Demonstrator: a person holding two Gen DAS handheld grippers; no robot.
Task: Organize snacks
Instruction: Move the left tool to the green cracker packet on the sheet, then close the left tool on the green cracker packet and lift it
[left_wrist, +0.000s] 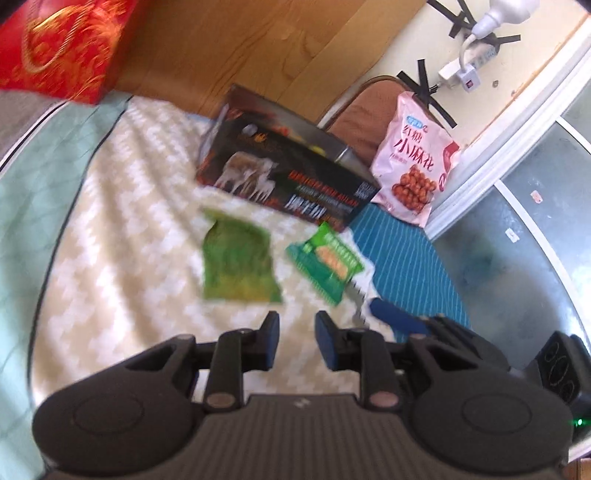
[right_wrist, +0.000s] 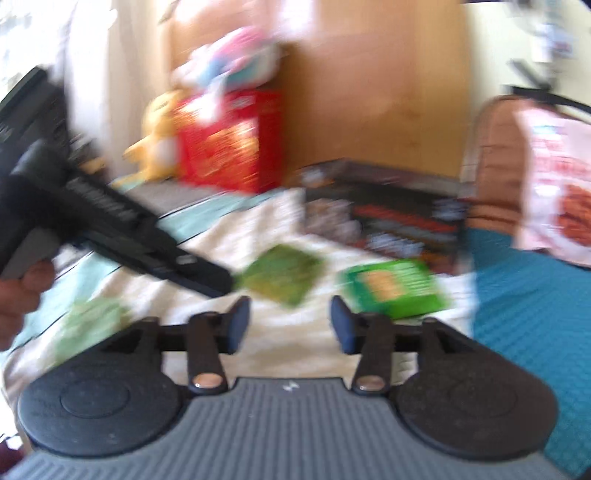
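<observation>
Our left tongs (left_wrist: 297, 341) hang over the bed with a narrow gap between the pads and nothing in them; our right tongs (right_wrist: 290, 325) stand wider apart, also holding nothing. Both views are blurred, so finer detail escapes us.

Just ahead of the left tongs, slightly to their left, lies the dark green packet (left_wrist: 238, 267), flat on the cream blanket (left_wrist: 122, 229). Ahead and to the right sits the bright green biscuit packet (left_wrist: 325, 260), near the blanket's edge where the teal striped sheet (left_wrist: 406, 258) begins. In the right wrist view this biscuit packet (right_wrist: 397, 288) is just past the right-hand pad, so we judge it the right tongs' natural pick, while the dark green packet (right_wrist: 282, 278) suits the left.

Both packets lie flat on soft bedding, so we should come down steeply, widen the left tongs first, and pinch a crimped edge, not the middle.

Beyond them the dark box (left_wrist: 291, 173) lies with its open top facing away, probably the place for the small packets. Farther off to the right, the pink bag (left_wrist: 415, 158) leans upright against a brown cushion (left_wrist: 364, 114).
</observation>
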